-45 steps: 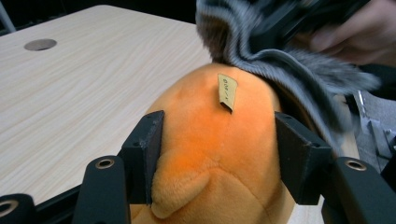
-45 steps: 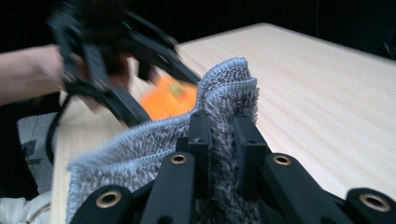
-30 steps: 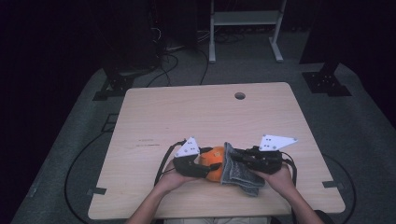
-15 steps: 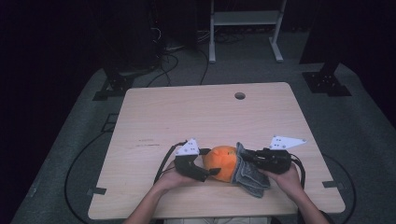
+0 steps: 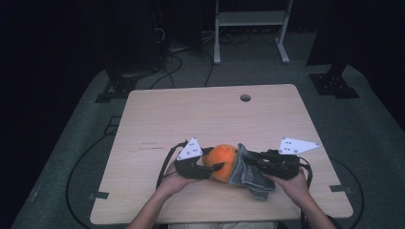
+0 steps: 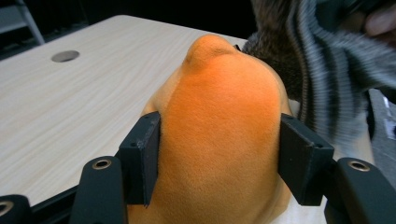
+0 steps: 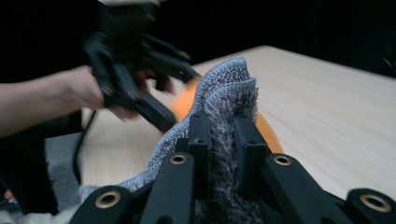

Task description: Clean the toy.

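Near the front edge of a light wooden table [image 5: 191, 119], an orange plush object [image 6: 219, 126] is clamped between the pads of the left gripper [image 6: 219, 161], whose jaws have just been closing. A grey striped fuzzy cloth [image 7: 224, 102], touching the plush's right side, is pinched tightly by the right gripper [image 7: 223, 135].

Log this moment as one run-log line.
left claw: just closing, pads on orange plush | right claw: shut on grey cloth | cloth beside plush | table: near edge
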Demonstrator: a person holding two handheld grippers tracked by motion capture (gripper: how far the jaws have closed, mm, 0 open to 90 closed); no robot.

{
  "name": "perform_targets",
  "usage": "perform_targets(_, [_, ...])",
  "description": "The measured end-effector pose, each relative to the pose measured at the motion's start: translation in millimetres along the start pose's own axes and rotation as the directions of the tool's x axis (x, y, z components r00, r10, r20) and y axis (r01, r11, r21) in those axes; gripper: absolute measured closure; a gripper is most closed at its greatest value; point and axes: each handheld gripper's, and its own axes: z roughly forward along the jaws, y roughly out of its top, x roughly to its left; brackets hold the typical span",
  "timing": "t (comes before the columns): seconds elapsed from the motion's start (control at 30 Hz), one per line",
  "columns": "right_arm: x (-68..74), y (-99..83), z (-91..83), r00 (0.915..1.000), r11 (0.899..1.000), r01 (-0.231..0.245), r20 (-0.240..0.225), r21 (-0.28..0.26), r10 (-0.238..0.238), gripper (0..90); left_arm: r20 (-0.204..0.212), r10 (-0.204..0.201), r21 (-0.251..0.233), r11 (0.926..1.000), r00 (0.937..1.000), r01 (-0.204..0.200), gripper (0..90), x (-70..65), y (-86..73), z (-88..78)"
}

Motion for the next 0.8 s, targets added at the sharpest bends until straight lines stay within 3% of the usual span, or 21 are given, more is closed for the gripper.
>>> perform_targets(0.07, [4.1, 6.9, 7.1, 0.9998, 1.0, 0.013, -0.014, -0.012, -0.013, 78.7, 0.014, 0.005, 0.014, 0.9999, 0.9999, -0.005, 37.5, -3.2, 0.2, 2.3])
perform_targets(0.17, [1.5, 4.8, 20.8, 0.9996, 0.998, 0.024, 0.014, 0.055, -0.025, 78.7, 0.038, 0.002, 0.022, 0.9998, 0.9993, -0.002, 35.6, -7.3, 0.0, 3.3])
perform_targets(0.3, [-9.8, -15.5, 20.6, 0.9971, 0.997, -0.074, -0.016, 0.029, 0.074, 78.8, 0.131, -0.047, -0.012, 0.9988, 0.9903, 0.049, 30.3, 2.8, -5.8, 1.0])
perform_targets(0.4, [-11.7, -21.9, 15.0, 0.9968, 0.996, -0.08, -0.001, 0.037, 0.08, 78.7, 0.12, -0.054, -0.035, 0.9977, 0.9913, 0.059, 19.4, 8.7, -7.4, 2.9])
perform_targets(0.43, [-12.1, -22.5, 13.7, 0.997, 0.996, -0.077, 0.001, 0.039, 0.077, 78.7, 0.102, -0.061, -0.03, 0.9974, 0.9929, 0.065, 15.7, 11.1, -8.3, 3.8])
perform_targets(0.53, [-13.8, -24.0, 7.0, 0.9974, 0.997, -0.07, 0.022, 0.043, 0.069, 78.7, 0.1, -0.087, -0.022, 0.9958, 0.9913, 0.089, 10.2, 17.2, -11.7, 5.2])
perform_targets(0.6, [-15.2, -26.3, 3.7, 0.9968, 0.996, -0.076, 0.026, 0.044, 0.075, 78.7, 0.131, -0.119, -0.001, 0.9927, 0.9841, 0.12, 8.4, 21.6, -15.5, 9.5])
perform_targets(0.67, [-16.9, -28.2, 1.4, 0.997, 0.996, -0.073, 0.031, 0.046, 0.071, 78.6, 0.174, -0.155, 0.027, 0.9878, 0.9725, 0.153, 7.8, 24.0, -19.1, 16.0])
perform_targets(0.7, [-17.3, -28.6, 0.5, 0.9969, 0.996, -0.07, 0.038, 0.049, 0.068, 78.6, 0.196, -0.177, 0.03, 0.9842, 0.9646, 0.174, 7.7, 24.8, -21.4, 19.1])
perform_targets(0.77, [-18.2, -28.9, -1.8, 0.9966, 0.997, -0.065, 0.053, 0.052, 0.062, 78.5, 0.252, -0.232, 0.029, 0.9723, 0.9397, 0.232, 11.9, 27.0, -27.3, 24.2])
perform_targets(0.8, [-19.2, -29.2, -2.6, 0.9963, 0.996, -0.069, 0.056, 0.053, 0.066, 78.4, 0.248, -0.225, 0.015, 0.9733, 0.9423, 0.229, 18.4, 26.3, -27.8, 23.2])
